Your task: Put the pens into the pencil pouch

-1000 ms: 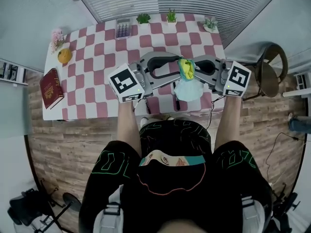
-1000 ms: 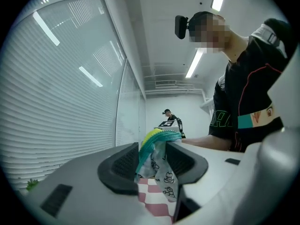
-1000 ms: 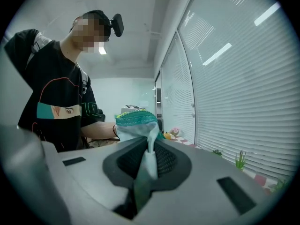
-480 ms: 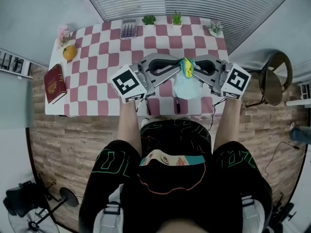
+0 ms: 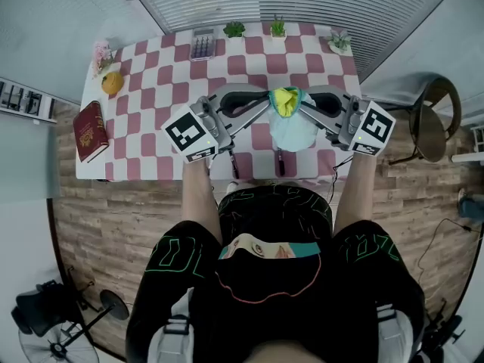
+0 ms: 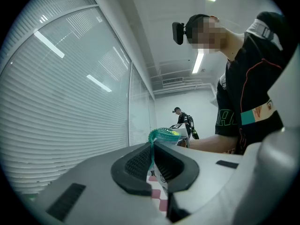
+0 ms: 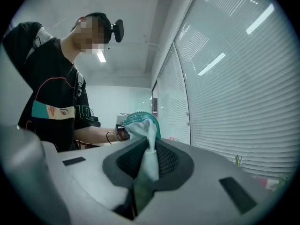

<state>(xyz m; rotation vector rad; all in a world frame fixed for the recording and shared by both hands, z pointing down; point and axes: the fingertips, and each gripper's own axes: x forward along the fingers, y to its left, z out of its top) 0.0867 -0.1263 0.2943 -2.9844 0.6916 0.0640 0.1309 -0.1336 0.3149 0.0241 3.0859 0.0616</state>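
The pencil pouch [image 5: 291, 123], pale blue with a yellow-green top, hangs above the checked table [image 5: 151, 74] between both grippers. My left gripper [image 5: 269, 101] has just been closing, and its pads now pinch the pouch's teal edge [image 6: 163, 135] between them. In the left gripper view the left gripper [image 6: 152, 161] shows that edge running through its jaws. My right gripper [image 5: 303, 101] is shut on the pouch's other side. The right gripper [image 7: 149, 161] has pale fabric of the pouch [image 7: 140, 121] pressed between its pads. Two dark pens [image 5: 233, 163] [image 5: 280, 159] lie near the table's front edge, below the pouch.
A red book [image 5: 91, 131] lies at the table's left edge, with an orange fruit [image 5: 112, 82] and flowers [image 5: 100, 51] behind it. A calculator [image 5: 202, 45] and small potted plants [image 5: 234, 29] [image 5: 278, 27] [image 5: 339, 41] line the back. A chair [image 5: 427, 123] stands to the right.
The left gripper's jaws, open beside the pouch a second ago, have come together on the pouch's left edge. The right gripper keeps its hold.
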